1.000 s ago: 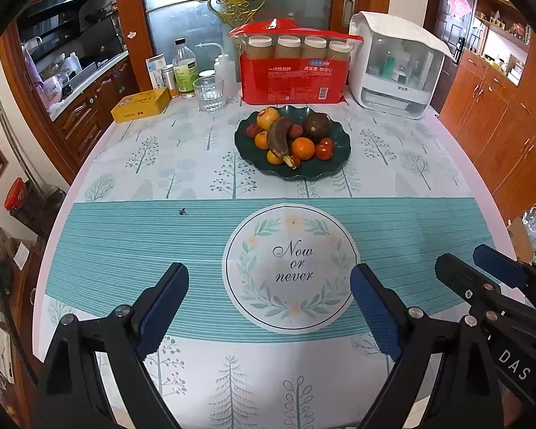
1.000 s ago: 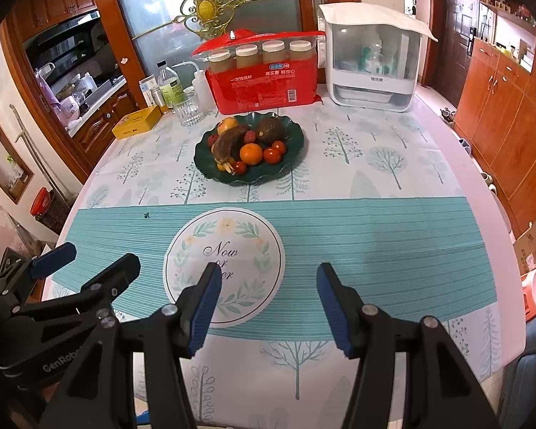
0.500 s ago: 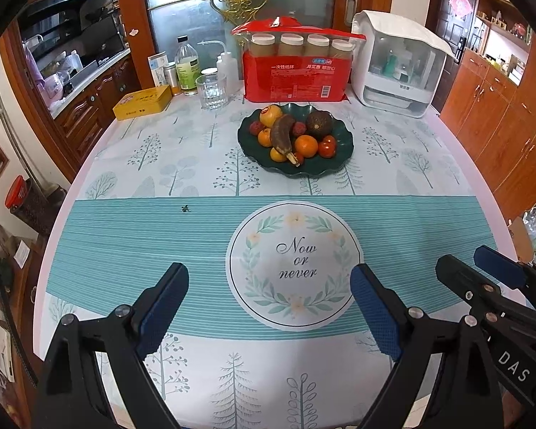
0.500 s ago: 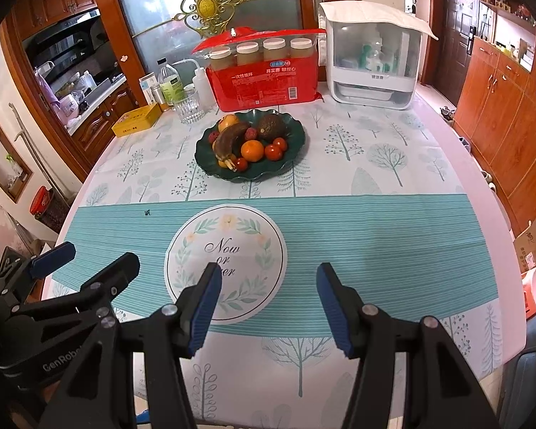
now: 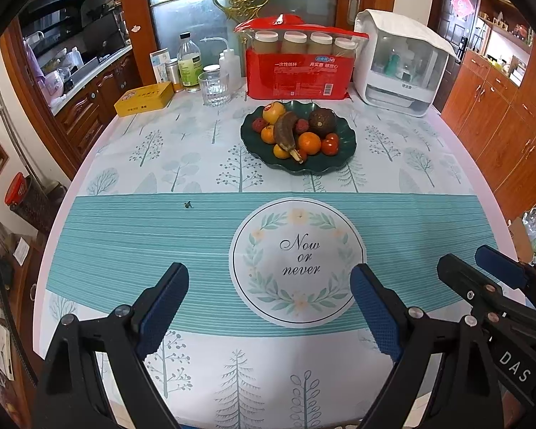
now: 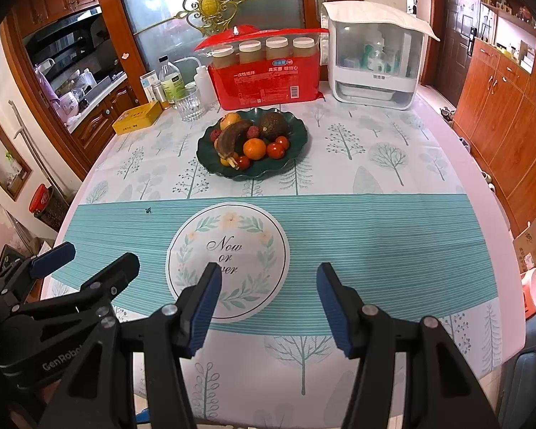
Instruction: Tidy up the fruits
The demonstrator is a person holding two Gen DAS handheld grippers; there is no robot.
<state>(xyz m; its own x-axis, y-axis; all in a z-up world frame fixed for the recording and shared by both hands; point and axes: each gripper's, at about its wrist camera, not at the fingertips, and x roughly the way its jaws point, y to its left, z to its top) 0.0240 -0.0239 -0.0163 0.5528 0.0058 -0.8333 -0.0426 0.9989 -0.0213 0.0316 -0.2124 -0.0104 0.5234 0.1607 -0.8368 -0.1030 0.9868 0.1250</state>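
A dark green scalloped plate (image 5: 339, 164) stands at the far middle of the table and also shows in the right wrist view (image 6: 296, 143). It holds a brown overripe banana (image 5: 286, 132), oranges (image 5: 309, 142), small red tomatoes (image 5: 330, 146), an avocado (image 5: 321, 121) and lychees. My left gripper (image 5: 269, 289) is open and empty over the near table edge. My right gripper (image 6: 268, 298) is open and empty beside it. Both are far short of the plate.
Behind the plate stand a red pack of paper cups (image 5: 298, 71), a white cabinet box (image 5: 400, 68), a glass (image 5: 214, 89), bottles (image 5: 189, 62) and a yellow tin (image 5: 144, 98). A round "Now or never" print (image 5: 298, 259) marks the tablecloth.
Both grippers have edged slightly forward toward the plate; the jaws stay open and nothing on the table has moved.
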